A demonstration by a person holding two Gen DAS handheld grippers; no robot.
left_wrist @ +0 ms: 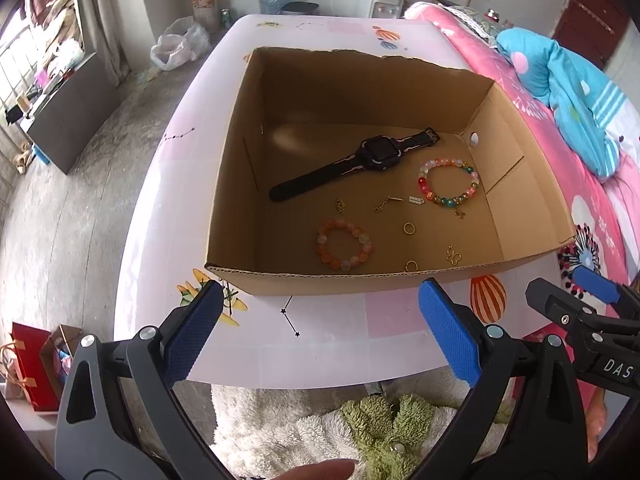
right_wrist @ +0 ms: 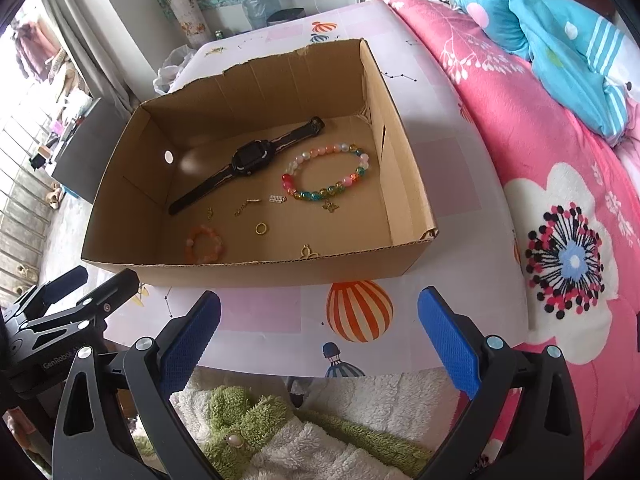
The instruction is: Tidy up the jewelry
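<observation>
In the cardboard box (left_wrist: 496,128): one watch (left_wrist: 360,162), two bead bracelets (left_wrist: 449,182).

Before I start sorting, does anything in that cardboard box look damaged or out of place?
The brown cardboard box has a ragged, torn far rim. A black smartwatch lies among the jewelry, near the multicolored bead bracelet. Small gold charms lie scattered loose on the floor.

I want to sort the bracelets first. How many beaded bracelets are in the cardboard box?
2. The multicolored bracelet lies right of the watch, toward the right wall. The orange bracelet lies near the box's front wall, left of the small gold pieces. None seem hidden.
</observation>
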